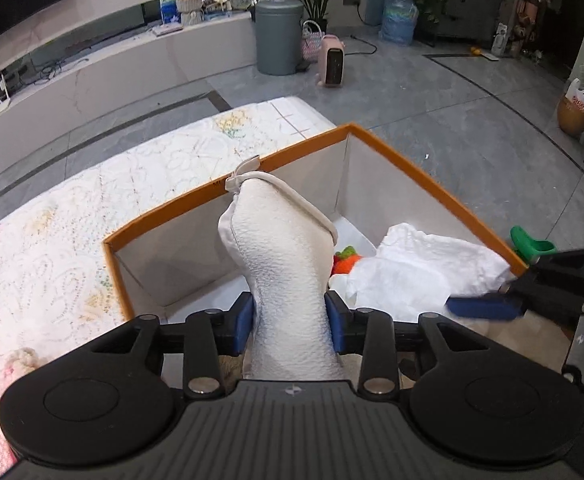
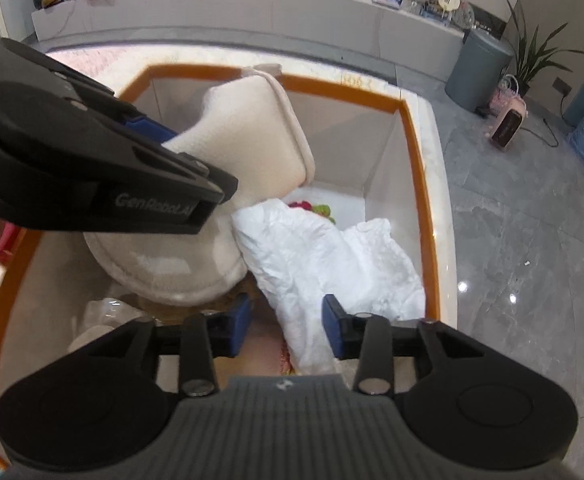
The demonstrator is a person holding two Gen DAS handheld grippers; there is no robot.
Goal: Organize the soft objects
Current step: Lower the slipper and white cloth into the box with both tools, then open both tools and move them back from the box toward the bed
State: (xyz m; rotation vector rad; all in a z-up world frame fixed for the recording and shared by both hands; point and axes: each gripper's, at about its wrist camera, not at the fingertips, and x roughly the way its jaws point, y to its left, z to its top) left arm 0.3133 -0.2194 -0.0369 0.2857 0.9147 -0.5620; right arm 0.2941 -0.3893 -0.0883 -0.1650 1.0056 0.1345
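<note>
An orange-rimmed cardboard box (image 1: 432, 184) (image 2: 412, 140) stands on a quilted cover. A thick cream padded cloth (image 1: 283, 248) (image 2: 251, 132) rises from the box, and my left gripper (image 1: 289, 320) has both blue pads against its narrow waist. A crumpled white cloth (image 1: 424, 268) (image 2: 332, 256) lies inside at the right. My right gripper (image 2: 285, 324) hovers over that cloth's near end with its jaws apart and a gap beside the left pad. An orange and green plush toy (image 1: 346, 260) (image 2: 316, 208) peeks out behind the cloths.
The pale quilted cover (image 1: 91, 208) stretches left of the box. On the tiled floor beyond stand a grey bin (image 1: 277, 36), a pink heater (image 1: 332, 60) and a water bottle (image 1: 398, 18). A green object (image 1: 528, 244) sits just outside the box's right rim.
</note>
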